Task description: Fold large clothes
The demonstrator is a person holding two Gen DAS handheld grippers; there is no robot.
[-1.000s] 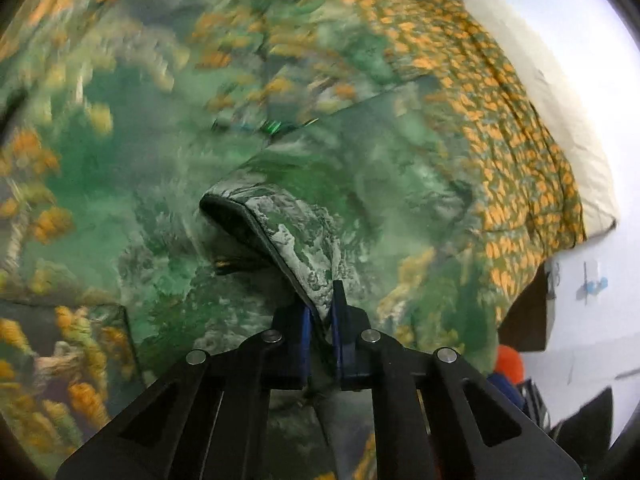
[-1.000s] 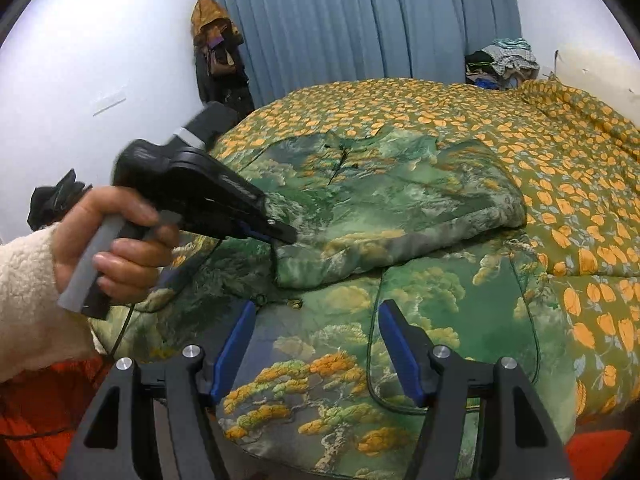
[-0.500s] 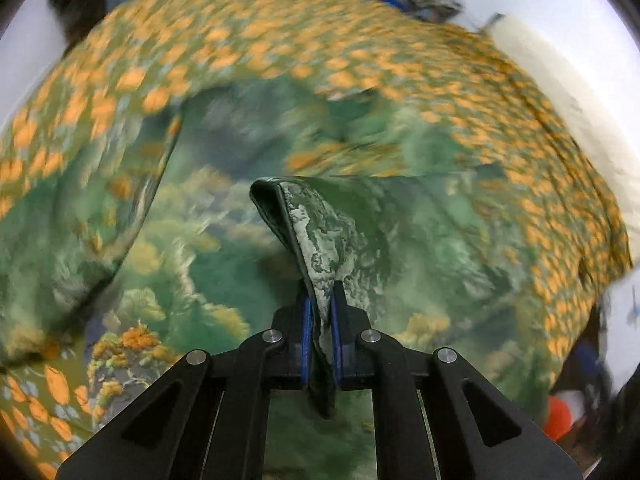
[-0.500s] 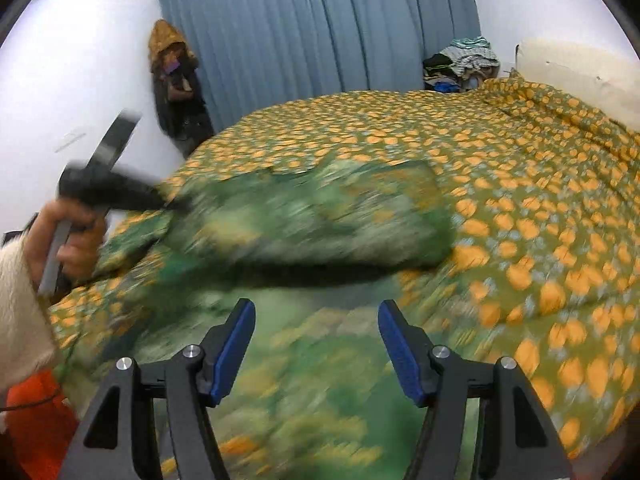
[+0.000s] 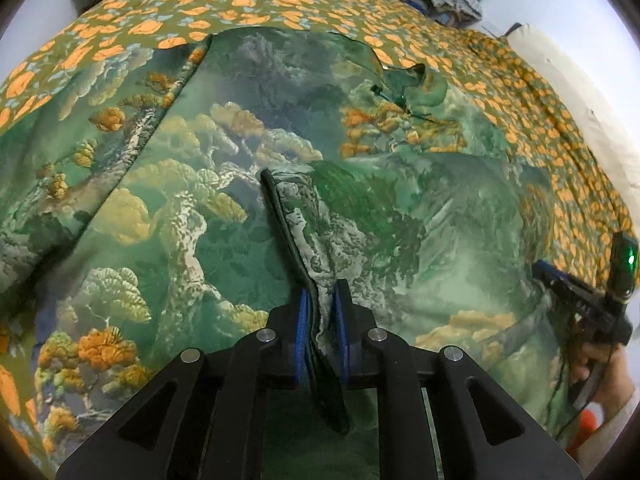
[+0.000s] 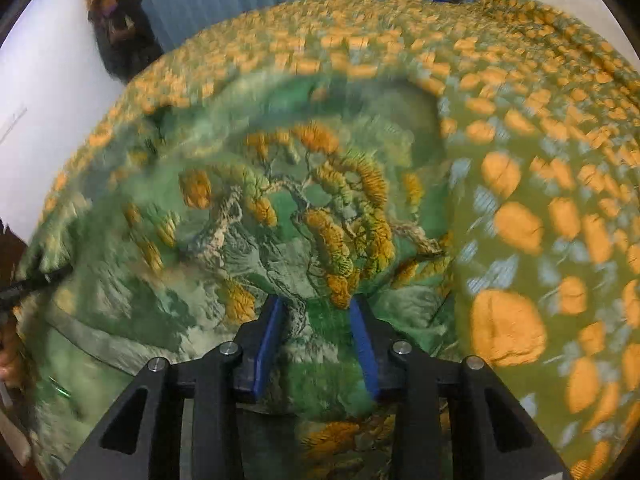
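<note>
Two grippers work the garment (image 5: pixel 224 184): left gripper (image 5: pixel 322 320) pinches its dark hem; right gripper (image 6: pixel 318 320), closing over cloth below, may grab the bedspread (image 6: pixel 520 216) too.

Garment (image 5: pixel 224 184) covers near bed; bedspread (image 6: pixel 540 184) beyond lies open.
</note>
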